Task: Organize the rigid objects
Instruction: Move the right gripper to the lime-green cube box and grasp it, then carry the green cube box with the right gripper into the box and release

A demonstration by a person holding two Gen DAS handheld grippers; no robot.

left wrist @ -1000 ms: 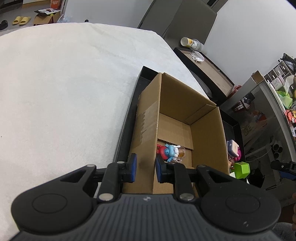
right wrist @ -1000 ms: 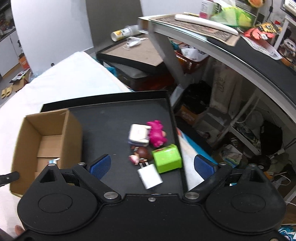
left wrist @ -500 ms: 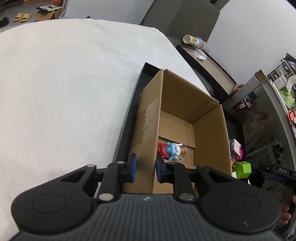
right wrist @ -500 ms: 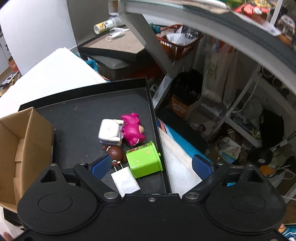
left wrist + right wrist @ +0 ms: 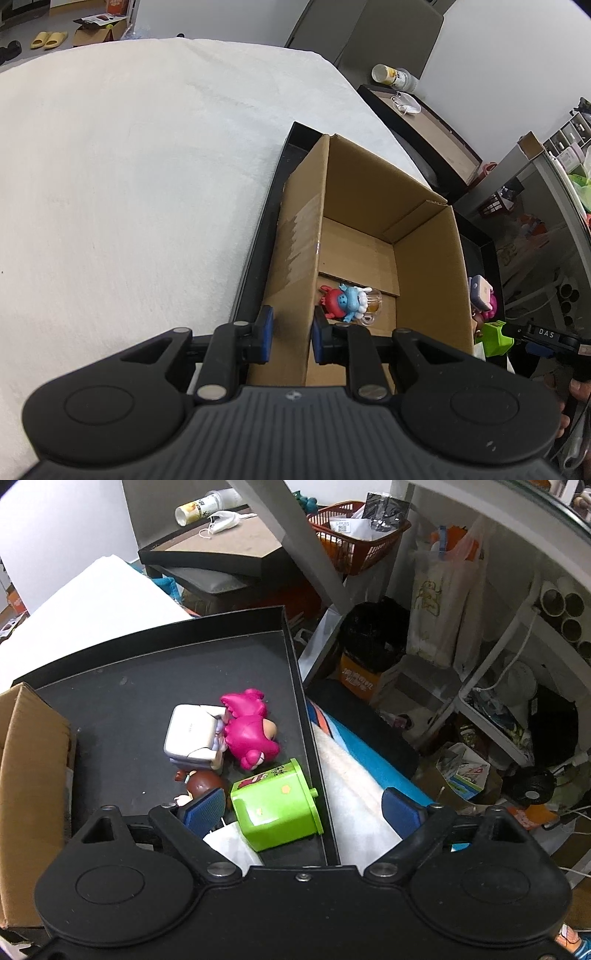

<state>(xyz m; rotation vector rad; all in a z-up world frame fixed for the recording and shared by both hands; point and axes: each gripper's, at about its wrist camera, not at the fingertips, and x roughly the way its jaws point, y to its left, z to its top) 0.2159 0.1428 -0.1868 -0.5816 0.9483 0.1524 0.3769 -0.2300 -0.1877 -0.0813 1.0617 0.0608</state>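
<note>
My left gripper (image 5: 290,334) is shut on the near left wall of the open cardboard box (image 5: 424,266), which stands on the black tray (image 5: 255,266). A red and blue figurine with a clear mug (image 5: 349,304) lies inside the box. My right gripper (image 5: 304,808) is open, its fingers astride the green plastic box (image 5: 279,805) lying on the tray (image 5: 122,709). Beside it lie a pink figurine (image 5: 247,731), a white case (image 5: 192,734), a brown-haired figurine (image 5: 201,784) and a white card (image 5: 231,847). The box edge shows at the left in the right wrist view (image 5: 29,775).
The tray sits on a white cloth-covered table (image 5: 129,184). Right of the tray are a low black table with a can (image 5: 195,507), a red basket (image 5: 360,535), bags and floor clutter. My right gripper shows at the right edge of the left wrist view (image 5: 546,338).
My right gripper has moved forward and down toward the toys, so the green box now lies between its open fingers. My left gripper stays shut on the box wall.
</note>
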